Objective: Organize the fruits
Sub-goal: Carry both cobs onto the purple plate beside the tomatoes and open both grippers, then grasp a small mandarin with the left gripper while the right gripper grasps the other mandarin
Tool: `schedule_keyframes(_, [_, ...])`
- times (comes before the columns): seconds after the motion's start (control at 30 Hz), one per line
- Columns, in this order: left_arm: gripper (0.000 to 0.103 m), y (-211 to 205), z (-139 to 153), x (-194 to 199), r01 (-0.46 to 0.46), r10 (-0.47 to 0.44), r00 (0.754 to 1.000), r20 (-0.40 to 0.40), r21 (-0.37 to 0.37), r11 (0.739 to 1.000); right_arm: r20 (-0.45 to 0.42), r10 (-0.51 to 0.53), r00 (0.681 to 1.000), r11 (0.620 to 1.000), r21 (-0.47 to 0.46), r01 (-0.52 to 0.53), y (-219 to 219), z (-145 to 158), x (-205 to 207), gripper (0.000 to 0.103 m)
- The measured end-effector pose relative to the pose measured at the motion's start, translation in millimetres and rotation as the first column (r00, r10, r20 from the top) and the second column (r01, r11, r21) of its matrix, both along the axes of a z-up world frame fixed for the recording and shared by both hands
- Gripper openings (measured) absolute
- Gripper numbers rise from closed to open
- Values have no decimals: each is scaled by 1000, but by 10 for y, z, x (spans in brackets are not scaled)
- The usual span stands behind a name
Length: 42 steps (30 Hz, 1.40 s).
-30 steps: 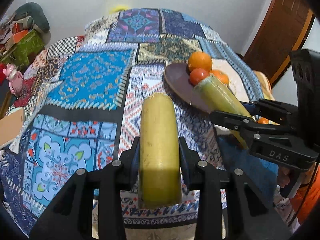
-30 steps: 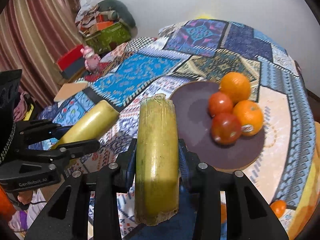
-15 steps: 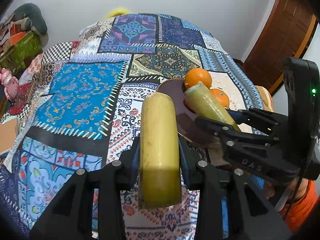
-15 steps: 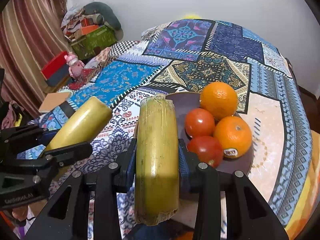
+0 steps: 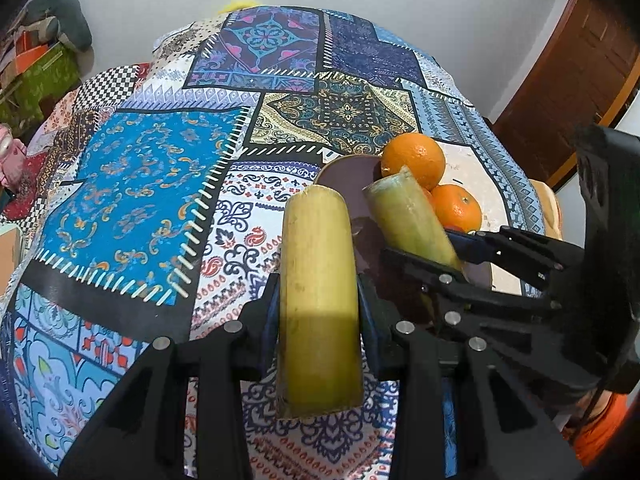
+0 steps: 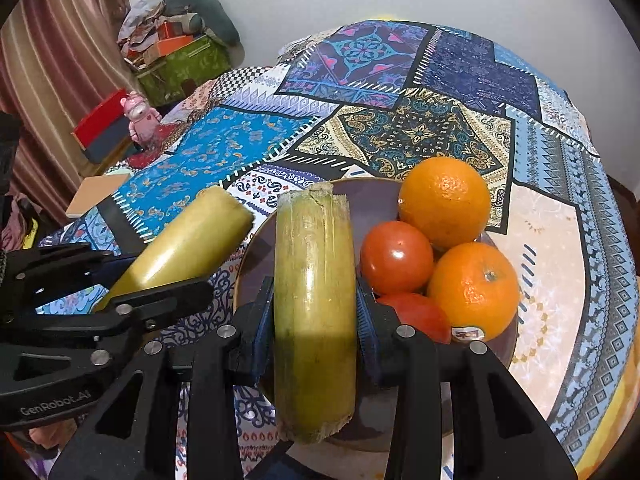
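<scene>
So in the right wrist view the plate [image 6: 256, 256] sits centre-right on the patchwork cloth [image 6: 224, 148]. On it, two oranges [image 6: 444, 200] and two tomatoes [image 6: 396, 256] bunch together on the right half, one orange behind the tomatoes, the other at lower right. The right gripper [image 6: 316, 312] holds a cane piece [image 6: 314, 300] over the plate's left half. Left of that, the left gripper [image 6: 132, 288] holds a second cane piece [image 6: 184, 248] just off the plate's left rim. Upper left of frame: boxes [image 6: 180, 60] and a small toy figure [image 6: 140, 116], off the table.

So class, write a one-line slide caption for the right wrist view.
Right gripper holds a sugarcane piece over a brown plate of oranges and tomatoes.
</scene>
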<state>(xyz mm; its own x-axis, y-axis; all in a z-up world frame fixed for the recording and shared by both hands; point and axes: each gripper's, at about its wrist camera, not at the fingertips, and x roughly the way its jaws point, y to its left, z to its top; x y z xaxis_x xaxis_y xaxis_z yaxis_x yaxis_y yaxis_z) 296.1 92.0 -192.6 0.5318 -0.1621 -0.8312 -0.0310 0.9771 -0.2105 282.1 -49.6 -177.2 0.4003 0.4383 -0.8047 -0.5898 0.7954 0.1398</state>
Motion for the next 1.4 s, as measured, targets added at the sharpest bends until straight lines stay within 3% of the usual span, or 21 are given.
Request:
schedule_keyframes(0.33, [35, -36, 7, 74, -21, 21, 1000, -9, -4, 1000, 10, -13, 1000, 999, 34, 12, -192, 87, 0, 35])
schedule_keyframes(0.87, [36, -269, -57, 333, -100, 101, 993, -63, 24, 995, 75, -62, 995, 997, 60, 57, -845, 284, -162, 35])
schedule_keyframes(1.17, [43, -494, 38, 223, -26, 30, 997, -70, 54, 998, 82, -107, 991, 992, 70, 101, -1167, 302, -268, 35])
schedule_keyframes(1.3, [44, -625, 151, 74, 5, -2, 999, -37, 104, 995, 89, -128, 988, 990, 66, 123, -1307, 333, -337, 35])
schedule_keyframes(1.4, [44, -734, 300, -82, 55, -57, 998, 9, 101, 993, 99, -143, 985, 989, 57, 138, -1410, 370, -399, 35])
